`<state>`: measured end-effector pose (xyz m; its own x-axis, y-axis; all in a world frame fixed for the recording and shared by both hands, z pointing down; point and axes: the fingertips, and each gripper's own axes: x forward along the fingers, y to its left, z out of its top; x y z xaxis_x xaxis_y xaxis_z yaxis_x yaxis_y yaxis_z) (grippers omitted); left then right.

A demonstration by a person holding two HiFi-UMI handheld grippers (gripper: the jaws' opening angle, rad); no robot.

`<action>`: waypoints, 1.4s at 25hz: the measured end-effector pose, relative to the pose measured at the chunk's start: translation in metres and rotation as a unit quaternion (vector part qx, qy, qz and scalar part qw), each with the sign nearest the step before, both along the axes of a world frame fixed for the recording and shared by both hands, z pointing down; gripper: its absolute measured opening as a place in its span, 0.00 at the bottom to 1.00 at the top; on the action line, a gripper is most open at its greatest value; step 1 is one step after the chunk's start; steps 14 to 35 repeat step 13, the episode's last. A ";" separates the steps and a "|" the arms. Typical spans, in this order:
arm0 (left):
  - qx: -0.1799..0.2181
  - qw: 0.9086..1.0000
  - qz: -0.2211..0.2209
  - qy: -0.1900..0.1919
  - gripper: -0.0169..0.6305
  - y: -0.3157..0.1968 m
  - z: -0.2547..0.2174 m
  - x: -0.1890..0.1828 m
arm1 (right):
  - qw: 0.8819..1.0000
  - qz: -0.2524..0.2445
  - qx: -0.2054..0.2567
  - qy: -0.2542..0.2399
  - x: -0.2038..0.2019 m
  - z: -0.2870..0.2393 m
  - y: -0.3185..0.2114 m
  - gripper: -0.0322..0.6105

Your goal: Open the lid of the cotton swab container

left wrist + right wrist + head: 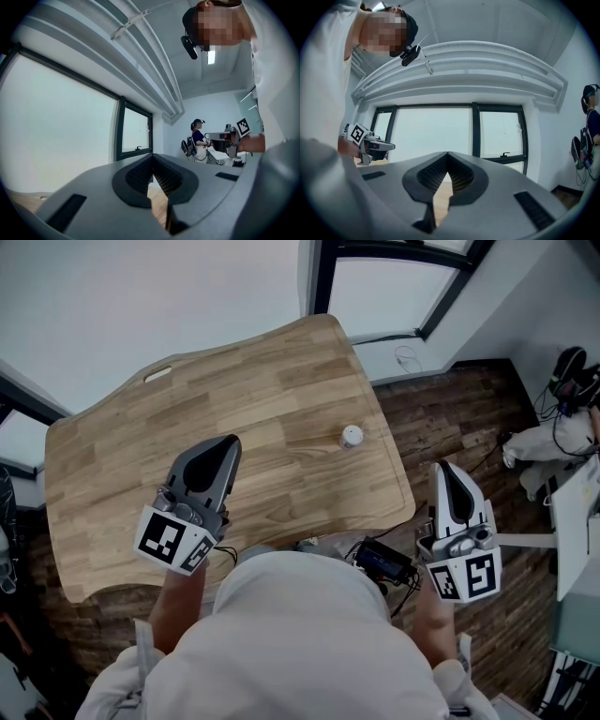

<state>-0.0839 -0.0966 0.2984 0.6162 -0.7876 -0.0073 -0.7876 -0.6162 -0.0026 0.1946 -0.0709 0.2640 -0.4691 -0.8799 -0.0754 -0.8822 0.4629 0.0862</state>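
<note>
Item: small white round cotton swab container (pixel 352 436), standing alone on the pale wooden worktop (pixel 187 427) close to its right edge, well apart from both tools. Grey left gripper (pixel 223 448), jaws closed on nothing, is held level over the worktop's near edge. Grey right gripper (pixel 446 474), likewise closed and empty, hangs off the near right corner above the dark plank floor (pixel 469 390); both read as a ready carry, not a grip. Not determinable: whether the lid is on or off, the container being too small in the head view and absent from both gripper views.
</note>
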 end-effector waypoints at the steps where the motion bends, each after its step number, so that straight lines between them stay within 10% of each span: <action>1: -0.001 1.000 0.000 0.000 0.05 0.000 0.000 0.000 | 1.000 0.000 0.000 0.001 0.000 0.000 0.000 0.08; 35: 0.007 1.000 0.001 -0.022 0.05 -0.005 0.003 0.004 | 1.000 0.004 -0.003 0.012 0.000 0.006 -0.004 0.08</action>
